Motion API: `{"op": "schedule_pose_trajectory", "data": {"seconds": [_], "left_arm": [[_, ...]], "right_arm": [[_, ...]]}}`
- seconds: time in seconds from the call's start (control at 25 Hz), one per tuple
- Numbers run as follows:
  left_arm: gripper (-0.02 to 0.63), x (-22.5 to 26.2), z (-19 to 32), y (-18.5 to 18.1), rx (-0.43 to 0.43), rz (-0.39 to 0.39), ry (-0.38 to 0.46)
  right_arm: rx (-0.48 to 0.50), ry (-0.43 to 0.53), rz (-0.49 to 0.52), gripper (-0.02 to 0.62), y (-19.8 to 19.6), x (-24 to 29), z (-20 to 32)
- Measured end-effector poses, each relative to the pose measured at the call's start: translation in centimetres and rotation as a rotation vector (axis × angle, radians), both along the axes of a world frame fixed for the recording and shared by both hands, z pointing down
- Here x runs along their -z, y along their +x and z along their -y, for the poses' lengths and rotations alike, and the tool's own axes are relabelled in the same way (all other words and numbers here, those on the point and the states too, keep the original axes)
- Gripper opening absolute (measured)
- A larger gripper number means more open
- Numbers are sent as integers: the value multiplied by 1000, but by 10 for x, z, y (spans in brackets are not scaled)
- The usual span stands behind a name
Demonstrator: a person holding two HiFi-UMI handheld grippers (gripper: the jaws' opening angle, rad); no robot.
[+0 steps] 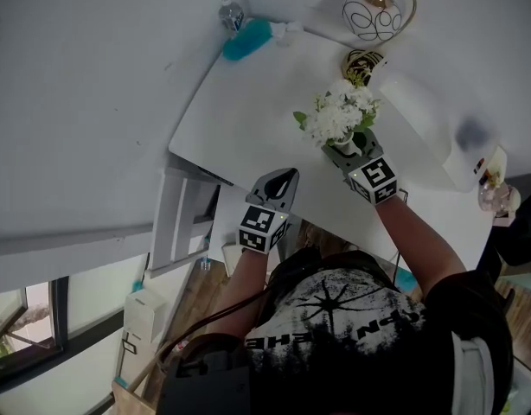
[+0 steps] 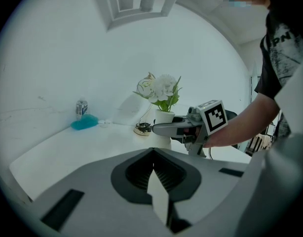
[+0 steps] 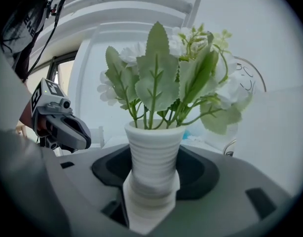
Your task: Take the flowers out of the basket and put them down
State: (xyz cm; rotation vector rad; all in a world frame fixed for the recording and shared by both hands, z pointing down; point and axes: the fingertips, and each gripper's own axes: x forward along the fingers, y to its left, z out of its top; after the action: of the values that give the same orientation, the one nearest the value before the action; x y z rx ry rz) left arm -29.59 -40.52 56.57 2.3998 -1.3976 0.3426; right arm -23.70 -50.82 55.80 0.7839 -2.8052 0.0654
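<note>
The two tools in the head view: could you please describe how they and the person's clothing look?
Both the left tool and right tool are grey, rounded shells with dark recesses inside. Each carries a white cube bearing black square markers. The person wears a black short-sleeved T-shirt with a white print.

surface: white table point(image 1: 248, 119) | on it: teal brush point(image 1: 246, 39) | small can point(image 1: 232, 13) | wire basket point(image 1: 375, 11)

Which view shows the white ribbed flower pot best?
Right gripper view: the pot fills the centre, ribs clear, clamped between the fingers. Left gripper view shows it small and distant, partly behind the right gripper. Head view shows mostly the flowers covering it.
</note>
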Motion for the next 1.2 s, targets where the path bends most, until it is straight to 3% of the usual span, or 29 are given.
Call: {"op": "schedule_pose_trajectory", "data": {"seconds": [0.28,0.44,0.72,0.96,1.2], "left_arm": [[11,-7,-8,6,-22,-22,-28],[11,-7,-14,15,-42,-46,-45],[11,3,-15,27,-63,-48,-20],[11,22,-20,40,-38,-58,14],[11,46,-37,66,-28,-94,53]], "right_arm": [[-21,-3,-4,258,2,0,0],[-20,-53,23,272,3,-2,-3],[-35,-74,3,287,14,-6,-9],[-41,-76,-18,287,38,7,-23],[-13,-106,22,285,76,31,-64]]}}
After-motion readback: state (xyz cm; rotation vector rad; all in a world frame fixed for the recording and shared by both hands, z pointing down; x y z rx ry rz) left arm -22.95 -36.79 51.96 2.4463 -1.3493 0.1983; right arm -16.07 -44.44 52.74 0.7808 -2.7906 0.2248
